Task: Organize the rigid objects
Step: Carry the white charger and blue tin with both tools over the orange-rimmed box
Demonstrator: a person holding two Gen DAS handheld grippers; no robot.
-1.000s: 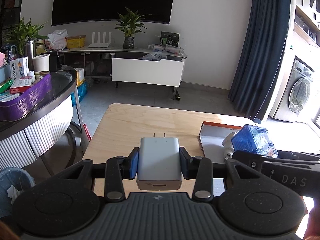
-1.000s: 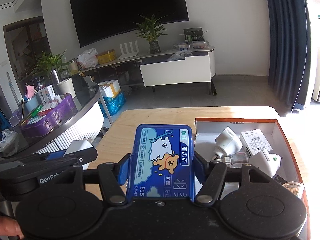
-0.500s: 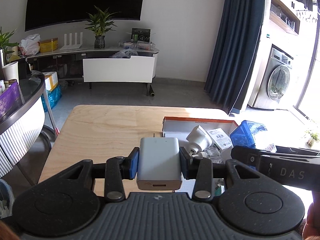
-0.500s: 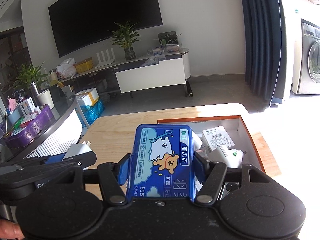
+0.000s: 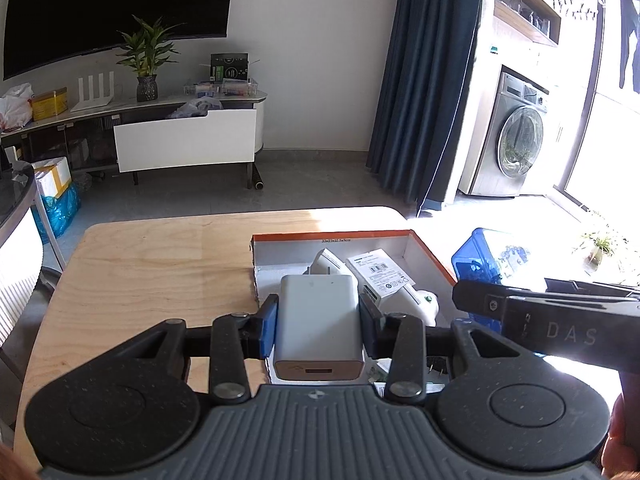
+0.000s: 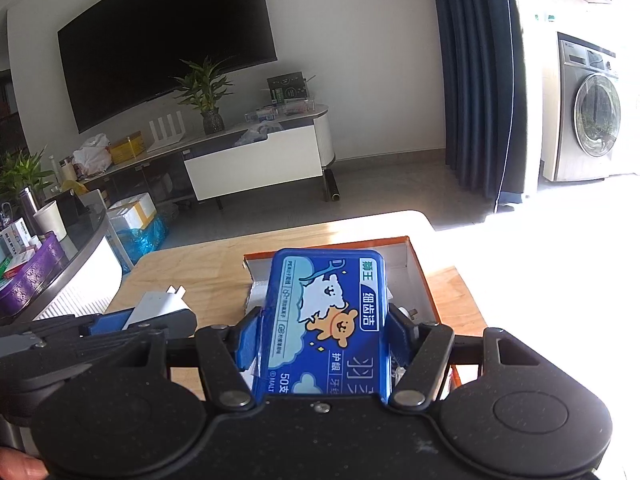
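Left wrist view: left gripper [image 5: 318, 320] pinches the white charger [image 5: 318, 330] above the orange-rimmed box [image 5: 332, 237]. Right gripper [image 6: 326, 330] clamps the blue floss case [image 6: 326, 320] over that box too.

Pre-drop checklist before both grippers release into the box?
1. Left gripper shut on charger: ok.
2. Right gripper shut on blue case: ok.
3. Charger lined up with the box opening: ok by the left view; height above it: cannot tell.
4. Blue case lined up with the box: ok by the right view.
5. Free space in box: cannot tell; white plug and small carton already lie inside.
6. Grippers apart: ok, side by side, no contact seen.
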